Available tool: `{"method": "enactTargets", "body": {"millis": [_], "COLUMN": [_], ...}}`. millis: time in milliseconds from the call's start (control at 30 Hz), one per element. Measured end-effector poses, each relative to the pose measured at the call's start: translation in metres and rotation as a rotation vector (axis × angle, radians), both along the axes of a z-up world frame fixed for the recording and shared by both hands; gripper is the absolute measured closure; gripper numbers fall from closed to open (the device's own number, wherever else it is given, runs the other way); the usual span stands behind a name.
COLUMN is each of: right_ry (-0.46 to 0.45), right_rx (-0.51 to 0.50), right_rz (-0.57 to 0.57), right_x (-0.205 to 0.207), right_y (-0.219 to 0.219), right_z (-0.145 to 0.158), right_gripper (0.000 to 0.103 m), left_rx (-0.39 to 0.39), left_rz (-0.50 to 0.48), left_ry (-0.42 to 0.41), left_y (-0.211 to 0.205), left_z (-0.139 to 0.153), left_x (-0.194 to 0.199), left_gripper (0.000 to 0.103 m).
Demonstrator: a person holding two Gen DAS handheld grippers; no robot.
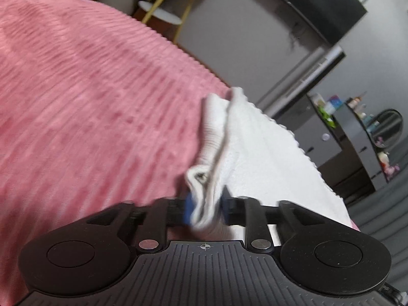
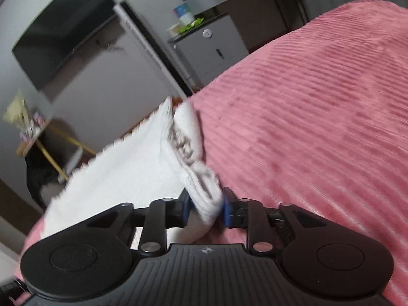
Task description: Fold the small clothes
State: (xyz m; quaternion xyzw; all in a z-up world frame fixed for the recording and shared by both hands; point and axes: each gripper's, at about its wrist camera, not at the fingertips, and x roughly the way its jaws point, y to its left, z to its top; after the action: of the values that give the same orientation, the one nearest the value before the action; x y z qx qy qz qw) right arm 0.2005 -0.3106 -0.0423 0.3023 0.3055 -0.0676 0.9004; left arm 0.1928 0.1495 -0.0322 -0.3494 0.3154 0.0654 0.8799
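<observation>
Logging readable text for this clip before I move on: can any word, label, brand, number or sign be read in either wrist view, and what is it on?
No text can be read in either view.
Boxes and bottles on the dark shelves: labels too small and blurred.
Blue and white tub on the grey cabinet: print blurred, unreadable.
White sock, white towel, pink blanket: no print visible.

Pink ribbed bedspread (image 2: 318,107) fills most of the view, spread across the bed. Beyond its far edge, grey walls (image 2: 107,94) all round. A dark TV (image 2: 63,35) hangs on the wall, a bright light reflecting at its top. Grey cabinet (image 2: 211,48) with small handles just past the bed's edge, bottles and boxes on top. Yellow-legged stand (image 1: 163,7) off by the corner. Round mirror (image 1: 390,127) on dark shelves.
</observation>
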Motion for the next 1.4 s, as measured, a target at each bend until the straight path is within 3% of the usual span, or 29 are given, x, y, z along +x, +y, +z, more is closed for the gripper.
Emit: {"method": "enactTargets", "body": {"millis": [33,100,200,267,333,400,567,700,767,833,867,1000,1033,1067,1100,1167,1233,1400], "right_ry": [-0.007,-0.038,-0.111,-0.153,-0.159,-0.160,-0.111,-0.127,-0.136,-0.127,-0.130,-0.132,-0.111,-0.097,-0.113,-0.177,-0.254,-0.257], "right_rx": [-0.002,-0.056,-0.229,-0.292,-0.329,-0.384,-0.537,-0.474,-0.460,-0.464,-0.478,-0.505,-0.519,-0.502,-0.447,-0.369,-0.361,-0.408], "right_rz": [-0.014,-0.052,-0.063,0.022,0.141,0.264,0.320,0.265,0.240,0.230,0.224,0.144,0.097,0.062,0.054,0.077,0.161,0.376], "right_x": [-0.001,-0.006,-0.011,-0.006,0.004,0.016,0.035,0.036,0.033,0.034,0.036,0.034,0.034,0.033,0.030,0.022,0.015,0.011], "right_y": [-0.004,-0.009,0.002,0.020,0.044,0.067,0.083,0.064,0.059,0.059,0.060,0.052,0.049,0.044,0.039,0.041,0.060,0.116], "right_z": [0.004,0.018,0.039,0.043,0.039,0.030,0.000,-0.001,0.001,-0.001,-0.002,0.002,0.002,0.003,0.007,0.015,0.019,0.003], "right_gripper": [0.073,0.069,0.069,0.069,0.071,0.076,0.081,0.092,0.093,0.095,0.096,0.096,0.093,0.077,0.076,0.076,0.076,0.077], "left_rx": [0.000,0.043,0.096,0.096,0.158,0.228,0.235,0.174,0.170,0.163,0.150,0.125,0.121,0.115,0.108,0.106,0.114,0.131], "left_rz": [0.015,0.075,0.111,0.058,0.009,-0.025,-0.045,-0.077,-0.106,-0.133,-0.149,-0.166,-0.175,-0.189,-0.210,-0.225,-0.209,-0.186], "left_ry": [-0.011,-0.013,-0.049,-0.069,-0.073,-0.053,0.055,0.056,0.056,0.065,0.065,0.080,0.084,0.086,0.088,0.090,0.096,0.114], "left_y": [0.003,0.005,0.002,-0.003,-0.013,-0.023,-0.020,-0.013,-0.013,-0.013,-0.012,-0.007,-0.006,-0.005,-0.004,-0.007,-0.011,-0.016], "left_z": [0.004,0.013,0.023,0.025,0.028,0.028,0.010,0.005,0.007,0.008,0.008,0.006,0.005,0.004,0.003,0.004,0.004,0.010], "left_x": [-0.002,-0.006,-0.007,0.001,0.013,0.025,0.046,0.052,0.060,0.065,0.068,0.070,0.070,0.070,0.072,0.075,0.078,0.081], "left_gripper": [0.067,0.051,0.040,0.038,0.037,0.028,0.028,0.024,0.024,0.027,0.034,0.034,0.034,0.030,0.024,0.022,0.023,0.050]}}
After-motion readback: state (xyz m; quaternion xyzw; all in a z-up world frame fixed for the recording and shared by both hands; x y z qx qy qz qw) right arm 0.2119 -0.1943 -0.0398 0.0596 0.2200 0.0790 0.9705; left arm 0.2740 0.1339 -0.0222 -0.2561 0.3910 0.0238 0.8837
